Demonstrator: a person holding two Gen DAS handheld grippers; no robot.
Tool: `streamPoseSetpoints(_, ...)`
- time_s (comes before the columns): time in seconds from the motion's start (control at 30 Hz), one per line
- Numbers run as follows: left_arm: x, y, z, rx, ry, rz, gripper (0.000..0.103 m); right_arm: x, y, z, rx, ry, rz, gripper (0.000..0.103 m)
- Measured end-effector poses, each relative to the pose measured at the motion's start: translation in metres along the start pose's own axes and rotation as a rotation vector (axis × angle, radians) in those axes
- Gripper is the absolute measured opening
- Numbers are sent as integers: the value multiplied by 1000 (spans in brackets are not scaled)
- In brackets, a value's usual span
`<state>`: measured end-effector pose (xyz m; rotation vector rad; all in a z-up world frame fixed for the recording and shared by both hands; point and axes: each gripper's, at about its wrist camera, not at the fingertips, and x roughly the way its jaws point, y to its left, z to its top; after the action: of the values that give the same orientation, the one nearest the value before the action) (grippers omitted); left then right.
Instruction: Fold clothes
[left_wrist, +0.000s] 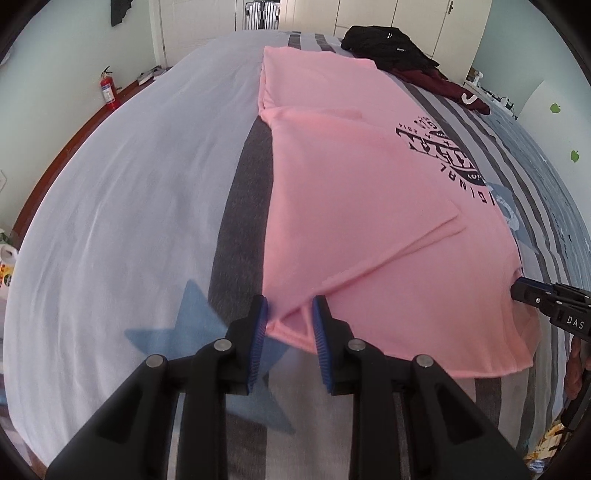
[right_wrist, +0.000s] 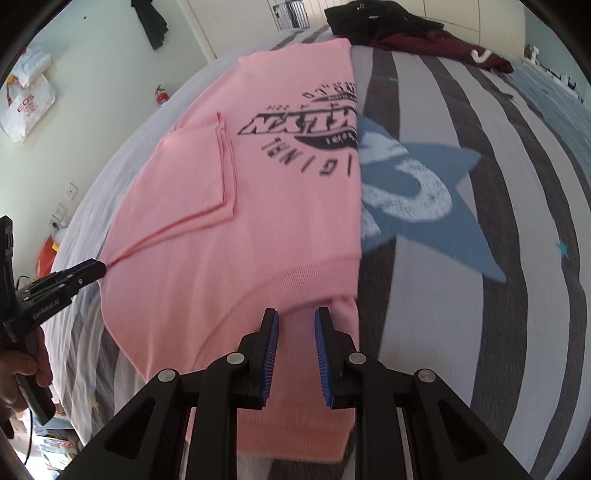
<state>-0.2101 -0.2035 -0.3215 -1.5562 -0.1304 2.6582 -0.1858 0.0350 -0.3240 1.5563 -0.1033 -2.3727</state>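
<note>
A pink T-shirt (left_wrist: 351, 203) with a black print lies flat on the bed, its side and sleeve folded inward. My left gripper (left_wrist: 290, 317) pinches the shirt's near left corner between its blue pads. Seen from the right wrist view, that left gripper (right_wrist: 98, 267) has creases fanning out from its tip across the pink T-shirt (right_wrist: 277, 221). My right gripper (right_wrist: 295, 325) is shut on the near right edge by the ribbed collar, and the fabric there rises off the cover. From the left wrist, the right gripper (left_wrist: 515, 290) shows only its tip at the shirt's edge.
The bed cover (right_wrist: 461, 277) is grey-striped with a big blue star. A black clothes pile (left_wrist: 384, 44) and a maroon garment (left_wrist: 443, 86) lie at the far end. A fire extinguisher (left_wrist: 109, 88) stands by the left wall. A hand (right_wrist: 22, 369) holds the left gripper's handle.
</note>
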Motion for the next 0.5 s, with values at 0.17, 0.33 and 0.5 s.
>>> streamPoseSetpoints(0.17,-12,-4,33,6,-94,-17,22,-15,2,4,0,-28,6,18)
streamPoseSetpoints(0.33,11,-15,87,22,-167,-37,22,-17,0,25,14,-71,-6,18)
streamPoseSetpoints(0.5,60,-16,107,29,-91,-46,22,-5,-5,49,37,-104,-15,18)
